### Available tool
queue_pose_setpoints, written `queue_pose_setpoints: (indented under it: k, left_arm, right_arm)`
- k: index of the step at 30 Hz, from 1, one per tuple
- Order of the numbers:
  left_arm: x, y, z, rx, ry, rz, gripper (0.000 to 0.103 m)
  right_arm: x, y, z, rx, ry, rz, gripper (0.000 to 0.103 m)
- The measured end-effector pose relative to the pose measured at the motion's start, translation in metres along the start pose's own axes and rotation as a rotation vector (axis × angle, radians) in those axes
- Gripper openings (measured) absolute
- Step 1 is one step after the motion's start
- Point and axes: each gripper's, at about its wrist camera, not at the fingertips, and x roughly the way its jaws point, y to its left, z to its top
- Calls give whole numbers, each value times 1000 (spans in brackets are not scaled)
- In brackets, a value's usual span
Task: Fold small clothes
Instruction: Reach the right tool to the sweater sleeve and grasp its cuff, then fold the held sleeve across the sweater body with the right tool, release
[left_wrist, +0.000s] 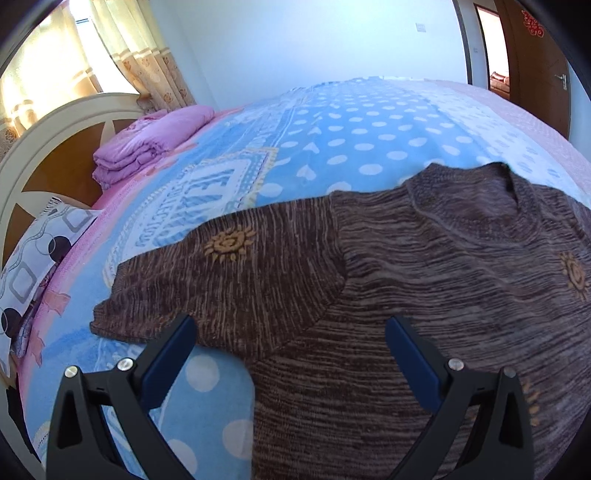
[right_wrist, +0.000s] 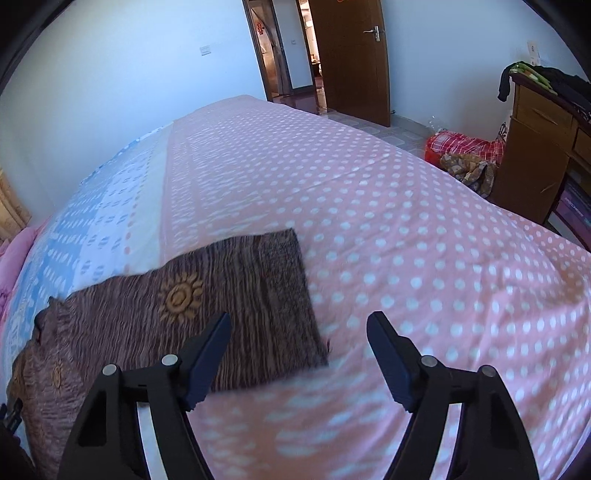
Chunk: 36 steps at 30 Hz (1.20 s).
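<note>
across the bed (right_wrist: 369, 206) we are hovering both wide-jawed grippers, left gripper (left_wrist: 291, 339) and right gripper (right_wrist: 299, 332), over the flat sweater (left_wrist: 424, 295), readying sleeve folds.

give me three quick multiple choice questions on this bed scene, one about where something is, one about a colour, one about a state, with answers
1. Where does the folded purple quilt lie?
A. by the headboard
B. on the floor
C. on the sweater

2. What colour are the sun motifs on the brown sweater?
A. green
B. golden yellow
C. white

3. How do the left gripper and right gripper stand?
A. both shut on cloth
B. one open, one shut
C. both open, holding nothing

Answers:
1. A, it sits at the head of the bed next to the headboard.
2. B, one sun motif on the sleeve is golden yellow.
3. C, each pair of jaws is spread wide with nothing between them.
</note>
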Motion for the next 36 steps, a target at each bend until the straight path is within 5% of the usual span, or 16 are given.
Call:
queue_pose_setpoints:
  k: [3, 11, 19, 36]
  left_arm:
    - [9, 0, 4, -15, 17, 4, 103]
    - [26, -5, -1, -53, 71, -34, 103]
    - [31, 1, -3, -95, 90, -81, 103]
    - [30, 10, -6, -144, 84, -118, 103]
  right_arm:
    - [16, 1, 10, 7, 31, 12, 65]
    - [50, 4, 14, 30, 98, -3, 61]
    - [44, 14, 12, -29, 115, 26, 9]
    - [-23, 115, 26, -214, -12, 82, 9]
